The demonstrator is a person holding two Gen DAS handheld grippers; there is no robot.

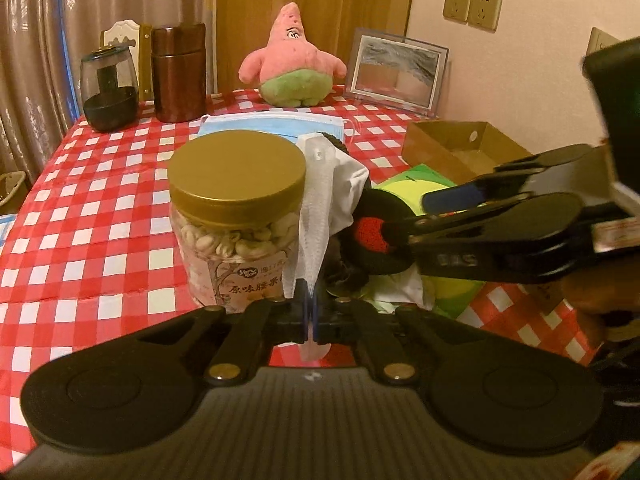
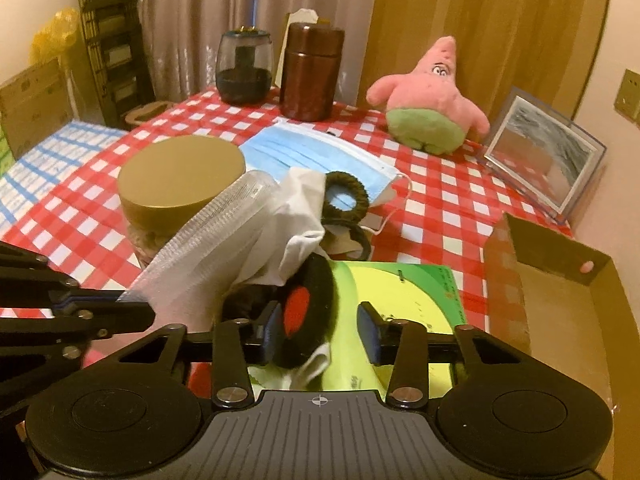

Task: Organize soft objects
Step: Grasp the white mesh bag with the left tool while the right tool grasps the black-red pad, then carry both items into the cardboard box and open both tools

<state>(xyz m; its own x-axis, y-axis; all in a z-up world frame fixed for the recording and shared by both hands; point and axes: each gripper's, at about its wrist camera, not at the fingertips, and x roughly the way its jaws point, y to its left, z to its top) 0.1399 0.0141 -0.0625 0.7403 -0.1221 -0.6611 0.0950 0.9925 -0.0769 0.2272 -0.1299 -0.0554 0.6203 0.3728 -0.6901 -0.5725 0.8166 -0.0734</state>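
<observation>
Checked tablecloth [image 1: 100,208], R view only: yellow bag [image 2: 56,36], shelf rack [image 2: 112,40]

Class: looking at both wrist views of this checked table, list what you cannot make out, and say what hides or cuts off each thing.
- Jar: its base, hidden by the left gripper in the left wrist view.
- Cardboard box: its near end, cut off by the right wrist view's edge.
- Black-and-red soft item: its full shape, hidden by white cloth and the right gripper.
- Jar label print: too small to read.

Left gripper [image 1: 311,322] has its jaws pressed together; right gripper [image 2: 322,334] has jaws parted.
</observation>
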